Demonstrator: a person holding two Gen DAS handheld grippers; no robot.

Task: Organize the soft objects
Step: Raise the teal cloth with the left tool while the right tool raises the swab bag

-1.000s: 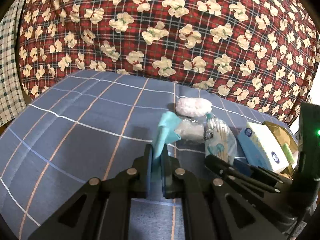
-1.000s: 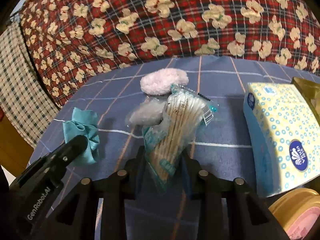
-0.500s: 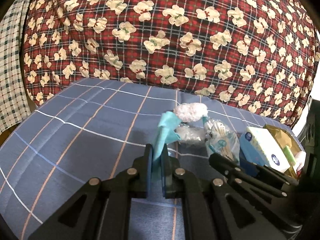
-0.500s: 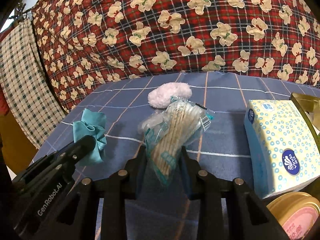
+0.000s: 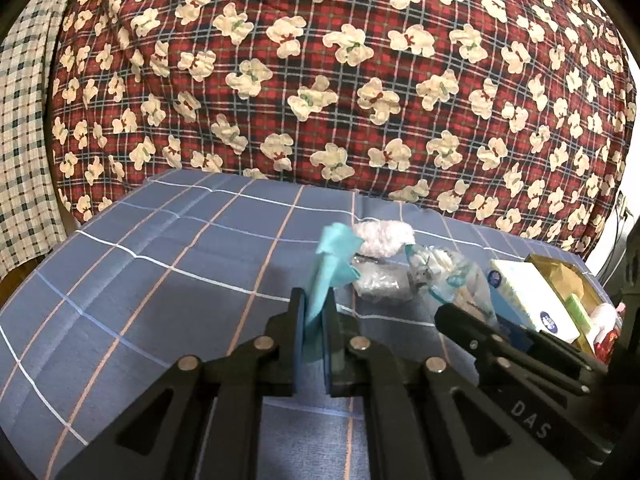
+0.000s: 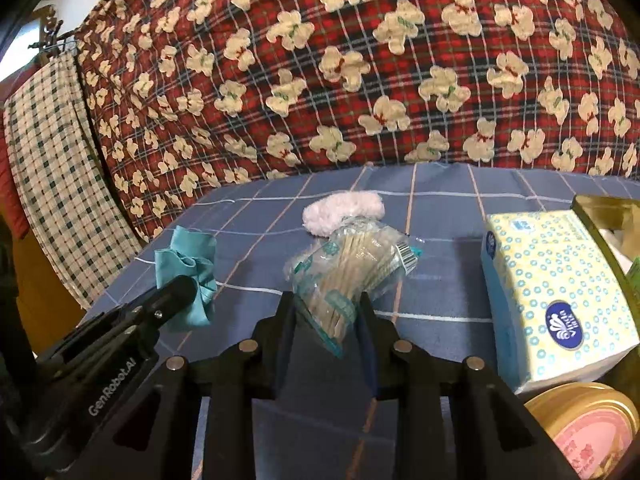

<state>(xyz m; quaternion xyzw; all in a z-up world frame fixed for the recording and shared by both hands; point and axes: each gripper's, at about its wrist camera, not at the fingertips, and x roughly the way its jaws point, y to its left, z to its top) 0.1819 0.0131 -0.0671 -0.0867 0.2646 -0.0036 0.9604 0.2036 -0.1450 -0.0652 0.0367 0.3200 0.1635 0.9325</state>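
**A:** What has the left gripper (image 5: 314, 334) got?

**B:** A teal cloth (image 5: 330, 268). The jaws are clamped tight on its lower part, and the rest stands up crumpled above the fingertips, off the blue checked bedsheet (image 5: 160, 280).

**A:** And the right gripper (image 6: 326, 320)?

**B:** It is closed on a clear bag of cotton swabs (image 6: 352, 264) — the pads press the near end of the bag, and the far end, with its barcode label, leans away toward the right. The bag looks held above the sheet.

**A:** What lies on the sheet itself?

**B:** A fluffy pale pink pad (image 6: 344, 214) sits on the far side, just behind the swab bag. In the left wrist view a small crinkled clear packet (image 5: 382, 284) lies near it, just right of the cloth.

**A:** To the right?

**B:** A soft pack of tissues (image 6: 556, 288), yellow with blue rings, resting on the sheet. Beyond it is a gold box (image 6: 600, 208) — its contents are too cut off to name. In the near right corner there is a round gold-rimmed tin with a pink lid (image 6: 588, 436).

**A:** Behind all that?

**B:** A red plaid quilt printed with cream teddy bears (image 5: 360, 80) rises along the far edge of the sheet, and a green-and-white checked fabric (image 6: 52, 152) hangs at the left.
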